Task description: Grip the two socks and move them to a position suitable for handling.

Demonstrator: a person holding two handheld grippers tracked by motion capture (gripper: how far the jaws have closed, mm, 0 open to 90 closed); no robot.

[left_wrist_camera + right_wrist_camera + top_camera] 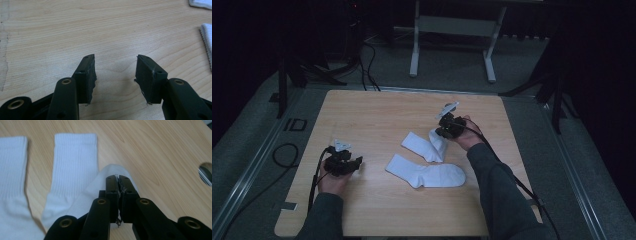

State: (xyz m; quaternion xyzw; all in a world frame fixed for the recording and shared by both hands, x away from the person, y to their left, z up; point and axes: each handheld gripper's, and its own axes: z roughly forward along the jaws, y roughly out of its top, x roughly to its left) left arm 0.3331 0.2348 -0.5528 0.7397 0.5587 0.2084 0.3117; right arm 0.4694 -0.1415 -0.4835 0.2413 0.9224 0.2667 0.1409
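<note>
Lots of bare table [377, 107] on my left and far side, my right gripper [117, 178] pinching the toe of the far white sock [75, 162] – second sock [426, 174] nearer me, my left gripper [115, 68] half open, holding nothing, left of both socks.

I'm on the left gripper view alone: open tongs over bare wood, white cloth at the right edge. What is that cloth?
Observer: Two white socks side by side, the near sock and the far sock.
Operator: What's the other hand doing?
Observer: The right tongs are shut on the far sock's toe end.
Operator: Is that sock lying flat?
Observer: The pinched toe is raised; its cuff lies flat on the table.
</note>
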